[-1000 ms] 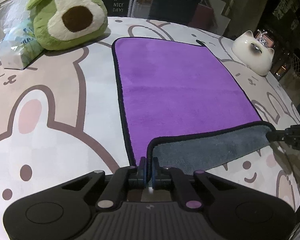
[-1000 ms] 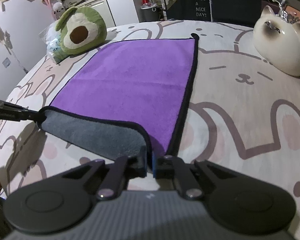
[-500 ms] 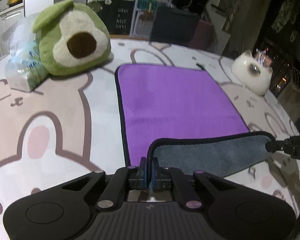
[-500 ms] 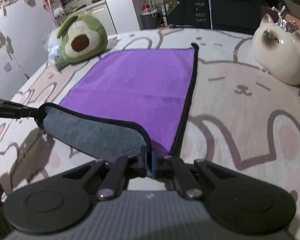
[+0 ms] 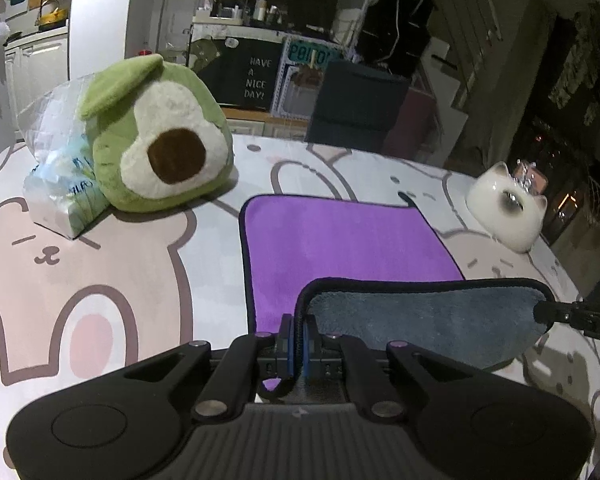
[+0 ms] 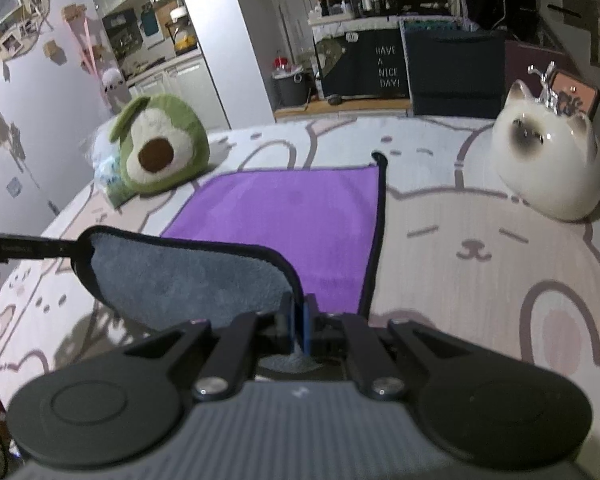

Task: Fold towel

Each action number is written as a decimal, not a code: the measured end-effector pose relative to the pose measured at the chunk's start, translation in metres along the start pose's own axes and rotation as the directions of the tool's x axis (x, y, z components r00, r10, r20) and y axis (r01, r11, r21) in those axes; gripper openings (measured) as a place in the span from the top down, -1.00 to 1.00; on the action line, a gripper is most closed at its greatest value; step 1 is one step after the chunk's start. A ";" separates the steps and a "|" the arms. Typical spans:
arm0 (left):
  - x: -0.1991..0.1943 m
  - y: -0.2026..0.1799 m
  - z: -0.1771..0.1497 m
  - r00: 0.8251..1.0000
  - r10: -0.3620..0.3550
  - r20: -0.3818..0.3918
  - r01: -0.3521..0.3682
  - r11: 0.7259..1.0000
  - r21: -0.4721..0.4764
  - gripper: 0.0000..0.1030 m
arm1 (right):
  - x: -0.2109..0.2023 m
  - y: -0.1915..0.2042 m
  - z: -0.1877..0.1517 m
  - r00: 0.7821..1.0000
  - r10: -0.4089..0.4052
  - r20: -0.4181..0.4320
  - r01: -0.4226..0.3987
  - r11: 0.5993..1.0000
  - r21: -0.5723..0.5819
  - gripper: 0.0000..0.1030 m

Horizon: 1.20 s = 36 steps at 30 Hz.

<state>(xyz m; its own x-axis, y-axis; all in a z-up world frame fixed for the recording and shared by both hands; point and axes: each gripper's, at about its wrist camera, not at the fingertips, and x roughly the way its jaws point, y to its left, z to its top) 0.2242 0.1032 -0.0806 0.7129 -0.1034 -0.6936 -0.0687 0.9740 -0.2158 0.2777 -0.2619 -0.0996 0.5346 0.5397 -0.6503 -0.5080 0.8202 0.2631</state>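
A purple towel [image 5: 340, 244] with a black hem lay on a bear-print table [image 5: 112, 264], its near edge lifted and turned over to show a grey underside [image 6: 188, 276]. The left gripper [image 5: 296, 340] was clamped on the near left corner, fingers pinched together on the hem. The right gripper [image 6: 299, 330] was clamped likewise on the near right corner, holding the raised edge stretched between the two above the table. The far half of the towel rested flat. An avocado plush [image 5: 156, 152] sat at the far left, touching a plastic pack [image 5: 56, 184]. A white cat figurine [image 6: 548, 164] stood at the far right, apart from the towel.
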 end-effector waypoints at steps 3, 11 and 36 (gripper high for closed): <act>-0.001 -0.002 0.008 1.000 0.001 0.017 -0.001 1.000 0.003 0.92 | -0.001 0.002 0.007 1.000 -0.002 0.022 0.002 1.000 -0.004 0.91; 0.006 -0.004 0.033 0.997 -0.004 0.077 0.003 1.000 0.011 0.92 | 0.003 -0.003 0.032 0.997 -0.019 0.081 0.017 1.000 0.023 0.91; 0.078 0.015 0.107 0.994 0.018 0.108 -0.020 1.000 0.021 0.92 | 0.061 -0.017 0.100 0.989 -0.048 0.136 0.049 0.999 -0.002 0.90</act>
<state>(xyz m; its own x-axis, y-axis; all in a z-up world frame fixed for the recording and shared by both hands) 0.3539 0.1314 -0.0644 0.7828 -0.0636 -0.6190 -0.0684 0.9799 -0.1872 0.3871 -0.2239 -0.0726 0.6455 0.5207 -0.5588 -0.4826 0.8451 0.2300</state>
